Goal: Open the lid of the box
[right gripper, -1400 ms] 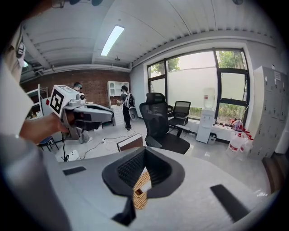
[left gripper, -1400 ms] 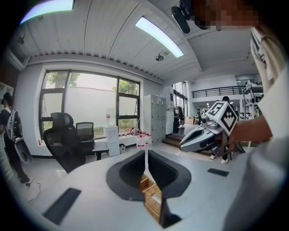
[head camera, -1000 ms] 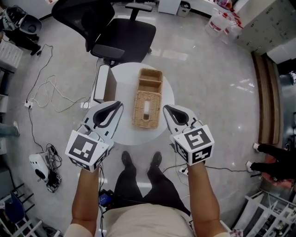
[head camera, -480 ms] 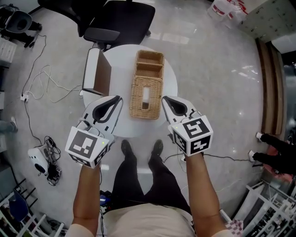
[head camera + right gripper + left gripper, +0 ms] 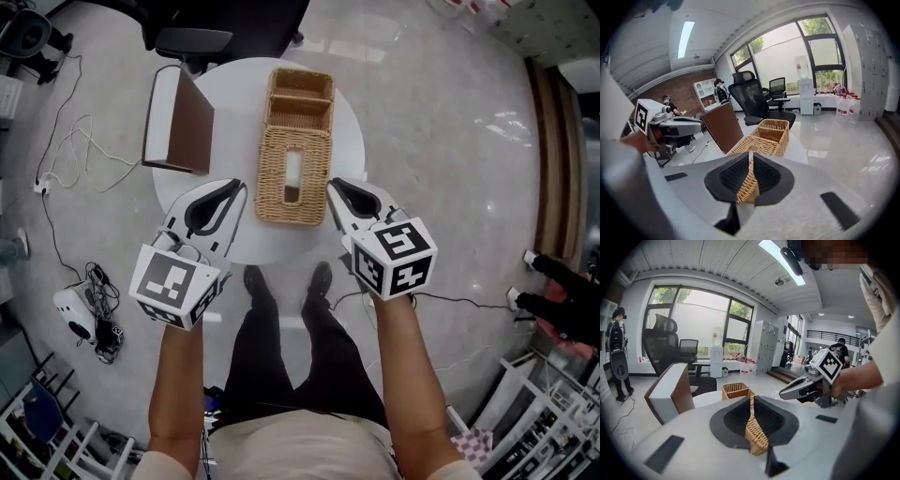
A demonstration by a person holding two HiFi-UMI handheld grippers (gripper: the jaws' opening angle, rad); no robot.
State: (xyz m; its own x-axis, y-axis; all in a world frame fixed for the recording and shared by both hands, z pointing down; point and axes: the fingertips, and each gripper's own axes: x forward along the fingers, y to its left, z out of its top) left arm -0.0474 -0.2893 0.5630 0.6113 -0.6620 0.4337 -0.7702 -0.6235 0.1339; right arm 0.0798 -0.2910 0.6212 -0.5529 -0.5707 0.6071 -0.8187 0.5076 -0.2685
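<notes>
**2 grippers flank the wicker box**

The left gripper [image 5: 236,186] is closed, its pads together with nothing between them. The right gripper [image 5: 332,184] has just been opening its jaws to a narrow slit — empty too. Both hover just beside the near end of the wicker box [image 5: 281,141], 1 on each side. The box lies on the round white table [image 5: 234,98], its slotted lid [image 5: 311,180] down — an open compartment at the far end. A brown-and-white panel [image 5: 178,120] stands left of it.

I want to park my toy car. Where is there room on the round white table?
Bare strips: right of the woven wicker box to the round white table's rim, and between the box and the white-and-brown board. Also the near edge. The left is crowded by the board.
</notes>
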